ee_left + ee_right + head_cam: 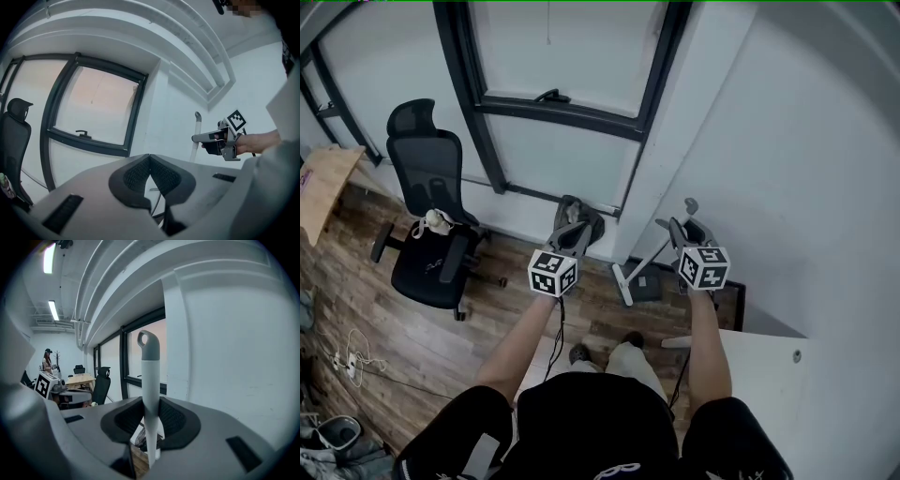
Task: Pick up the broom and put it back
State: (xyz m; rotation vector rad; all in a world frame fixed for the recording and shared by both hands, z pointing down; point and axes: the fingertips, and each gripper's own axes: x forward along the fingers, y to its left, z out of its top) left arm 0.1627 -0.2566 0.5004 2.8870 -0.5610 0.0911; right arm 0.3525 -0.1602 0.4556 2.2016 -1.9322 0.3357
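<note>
Right gripper [149, 420] is clenched on the broom [148, 376], its pads pressing the white handle below the grey cap with its hanging loop. The handle stands upright between the jaws, in front of the white wall. Below the pads the handle is hidden behind the gripper's own body in the right gripper view. The head view shows it slanting down and left to the broom head [623, 283] at the foot of the wall, though the bristles are hard to make out. A dark flat thing [649, 287] lies just right of that head; whether it is a dustpan I cannot tell. Left gripper [150, 174] is closed with nothing between its jaws, left of the broom and near the window [93, 112]. Far left on the wooden floor [356, 281] stands a black office chair [427, 169] with a small pale object [436, 222] on its seat. A white table [759, 375] sits near right, partly hidden by the person's arm, and cables [352, 361] lie near left
</note>
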